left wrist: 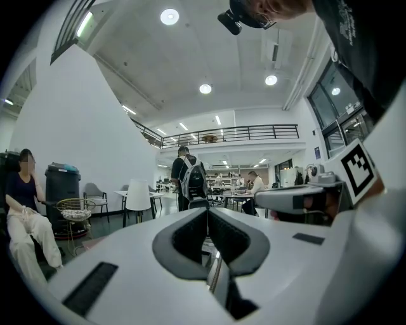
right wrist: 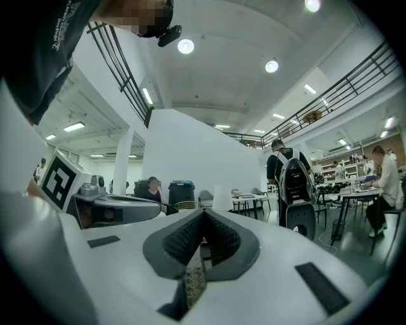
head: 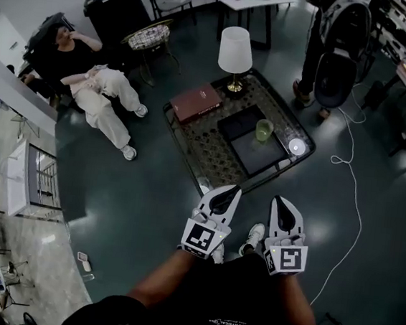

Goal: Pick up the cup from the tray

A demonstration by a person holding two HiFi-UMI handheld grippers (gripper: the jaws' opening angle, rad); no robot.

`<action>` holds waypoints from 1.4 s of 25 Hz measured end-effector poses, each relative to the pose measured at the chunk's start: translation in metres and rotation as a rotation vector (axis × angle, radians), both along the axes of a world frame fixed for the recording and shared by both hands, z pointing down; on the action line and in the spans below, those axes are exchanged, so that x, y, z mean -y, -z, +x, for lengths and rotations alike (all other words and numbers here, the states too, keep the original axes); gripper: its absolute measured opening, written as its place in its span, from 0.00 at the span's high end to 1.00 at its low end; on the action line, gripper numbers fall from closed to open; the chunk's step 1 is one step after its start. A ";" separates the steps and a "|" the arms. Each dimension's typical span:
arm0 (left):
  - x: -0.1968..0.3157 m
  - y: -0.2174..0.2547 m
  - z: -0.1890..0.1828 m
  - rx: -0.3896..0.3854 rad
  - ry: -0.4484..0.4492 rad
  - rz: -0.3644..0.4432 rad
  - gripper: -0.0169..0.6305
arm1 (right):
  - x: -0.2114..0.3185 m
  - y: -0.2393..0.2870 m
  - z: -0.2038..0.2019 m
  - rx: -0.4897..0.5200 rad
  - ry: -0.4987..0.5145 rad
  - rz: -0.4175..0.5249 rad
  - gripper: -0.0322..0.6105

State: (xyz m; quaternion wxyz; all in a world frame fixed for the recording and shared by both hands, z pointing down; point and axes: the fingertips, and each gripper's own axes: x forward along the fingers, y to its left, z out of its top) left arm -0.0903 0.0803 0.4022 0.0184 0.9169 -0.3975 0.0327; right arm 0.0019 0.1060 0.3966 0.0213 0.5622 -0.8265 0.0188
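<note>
A pale green cup [head: 264, 130] stands on a dark tray [head: 260, 157] on the low patterned coffee table [head: 197, 147], in the head view. Both grippers are held level over the floor, short of the table's near edge. My left gripper [head: 229, 190] [left wrist: 208, 209] is shut with nothing between its jaws. My right gripper [head: 282, 201] [right wrist: 203, 211] sits beside it, its jaws meeting at the tips, also empty. The cup does not show in either gripper view.
On the table stand a white lamp [head: 235, 51], a red-brown book [head: 195, 101] and a small round light [head: 296, 147]. A person sits at the left [head: 89, 74]. Another person with a backpack [head: 338, 42] stands behind the table. A white cable [head: 355, 189] runs along the floor at the right.
</note>
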 end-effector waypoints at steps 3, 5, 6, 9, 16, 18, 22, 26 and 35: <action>0.016 -0.003 0.010 0.011 0.026 -0.003 0.95 | 0.017 -0.001 0.014 0.002 0.019 0.002 0.95; 0.025 -0.003 0.015 0.010 0.041 -0.005 0.95 | 0.027 -0.003 0.022 -0.005 0.033 0.001 0.95; 0.030 -0.001 0.019 0.004 0.044 -0.001 0.95 | 0.032 -0.003 0.027 -0.007 0.038 0.000 0.95; 0.043 0.000 0.031 0.001 0.043 0.008 0.95 | 0.050 -0.005 0.039 -0.009 0.055 -0.005 0.95; 0.076 -0.007 0.052 0.032 0.087 -0.010 0.95 | 0.089 -0.006 0.056 0.000 0.108 -0.002 0.95; 0.084 -0.010 0.057 0.038 0.102 -0.009 0.95 | 0.098 -0.009 0.064 0.012 0.119 -0.006 0.95; 0.095 -0.015 0.070 0.056 0.128 -0.021 0.95 | 0.111 -0.010 0.078 0.017 0.139 -0.003 0.95; 0.105 -0.015 0.082 0.039 0.162 -0.029 0.95 | 0.122 -0.011 0.087 0.012 0.169 0.005 0.95; 0.116 -0.020 0.101 0.070 0.189 -0.033 0.95 | 0.141 -0.010 0.105 0.063 0.179 0.030 0.95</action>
